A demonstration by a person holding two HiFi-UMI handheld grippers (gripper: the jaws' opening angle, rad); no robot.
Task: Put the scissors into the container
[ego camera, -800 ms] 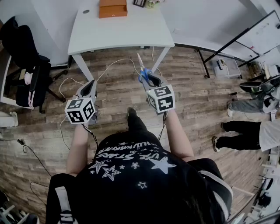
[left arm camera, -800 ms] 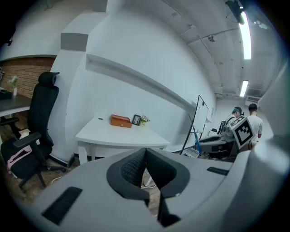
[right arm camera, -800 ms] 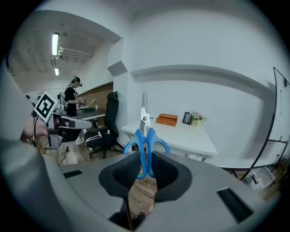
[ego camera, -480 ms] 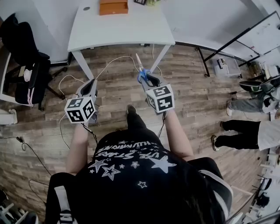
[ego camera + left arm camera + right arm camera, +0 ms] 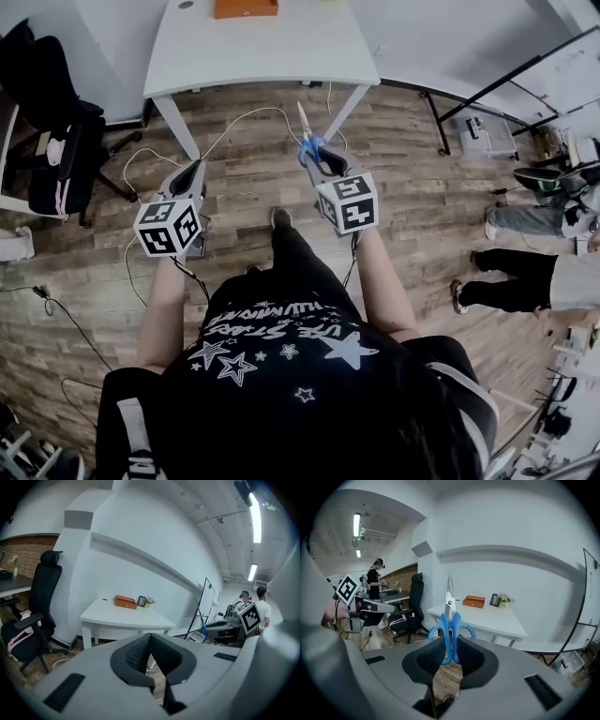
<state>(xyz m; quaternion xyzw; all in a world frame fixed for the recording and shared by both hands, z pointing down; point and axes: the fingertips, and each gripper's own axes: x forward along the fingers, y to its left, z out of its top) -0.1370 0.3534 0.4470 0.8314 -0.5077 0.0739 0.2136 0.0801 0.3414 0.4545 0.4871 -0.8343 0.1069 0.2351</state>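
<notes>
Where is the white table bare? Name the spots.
The white table is bare across its whole near part, from the front edge to the orange box. The far edge is crowded: box, picture frame, flowers.

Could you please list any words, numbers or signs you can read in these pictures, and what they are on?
"STARS": white print on the black shirt; the other words there are too warped to read.
Cubes on the left gripper and right gripper: square patterns only, no letters.

Bright ceiling tube light [image 5: 256,515]; sharp, fisheye-warped edges.
</notes>
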